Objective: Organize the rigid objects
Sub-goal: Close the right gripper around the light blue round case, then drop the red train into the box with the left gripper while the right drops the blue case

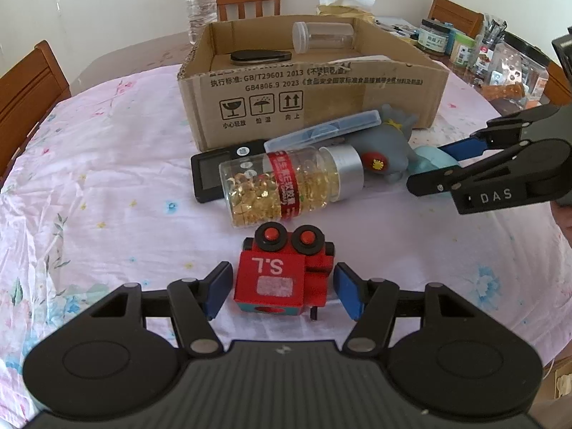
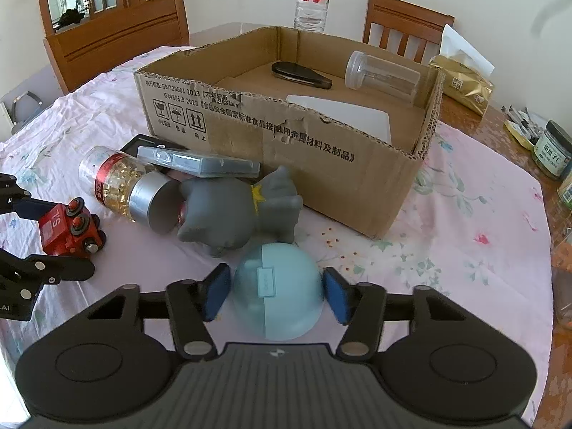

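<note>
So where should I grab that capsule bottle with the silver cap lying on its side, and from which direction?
Probably grip the clear body of the capsule bottle across its width, coming from above. It lies on its side on the tablecloth, so the round flanks are exposed, while the silver cap end is crowded by the grey toy and the clear flat case behind.

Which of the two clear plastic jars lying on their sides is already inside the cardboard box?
The empty white-capped jar; the silver-capped jar of golden capsules lies on the tablecloth.
</note>
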{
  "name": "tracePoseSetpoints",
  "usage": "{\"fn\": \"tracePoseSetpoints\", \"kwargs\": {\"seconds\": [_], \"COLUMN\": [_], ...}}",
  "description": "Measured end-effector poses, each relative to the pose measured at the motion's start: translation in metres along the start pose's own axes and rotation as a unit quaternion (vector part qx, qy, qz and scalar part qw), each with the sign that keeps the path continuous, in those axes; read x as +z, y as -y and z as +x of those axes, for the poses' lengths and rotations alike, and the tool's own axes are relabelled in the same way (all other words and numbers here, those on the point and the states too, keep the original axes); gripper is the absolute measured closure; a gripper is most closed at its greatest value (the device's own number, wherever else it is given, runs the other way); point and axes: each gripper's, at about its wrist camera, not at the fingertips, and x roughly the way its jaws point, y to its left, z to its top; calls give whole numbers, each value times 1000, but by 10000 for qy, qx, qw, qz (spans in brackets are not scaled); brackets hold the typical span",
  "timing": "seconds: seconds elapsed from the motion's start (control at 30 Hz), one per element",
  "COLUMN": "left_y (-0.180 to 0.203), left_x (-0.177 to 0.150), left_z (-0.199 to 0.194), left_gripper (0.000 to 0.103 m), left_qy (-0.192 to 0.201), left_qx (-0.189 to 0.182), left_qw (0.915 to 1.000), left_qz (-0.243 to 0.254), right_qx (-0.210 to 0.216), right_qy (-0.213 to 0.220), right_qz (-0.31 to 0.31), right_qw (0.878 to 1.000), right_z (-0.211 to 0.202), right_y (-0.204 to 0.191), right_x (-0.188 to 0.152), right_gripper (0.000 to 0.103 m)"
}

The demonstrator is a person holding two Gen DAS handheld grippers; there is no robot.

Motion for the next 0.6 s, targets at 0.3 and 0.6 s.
{"fn": "tracePoseSetpoints", "kwargs": {"seconds": [0.3, 0.6], "left_y": [-2, -3], "left_x": [4, 10], "left_z": [0, -6], "left_gripper": [53, 53], "left_qy": [-18, -140], "left_qx": [-83, -64], "left_qw": [10000, 9998], "left_qz": [-45, 103], "right_qx": [-14, -35], "right_qy": [-94, -190], "right_qz": [38, 24], "right_qw": [9999, 9998], "right_z": [-1, -9], "right_y": [1, 5], "right_x": [1, 2], "right_gripper": [45, 45]}}
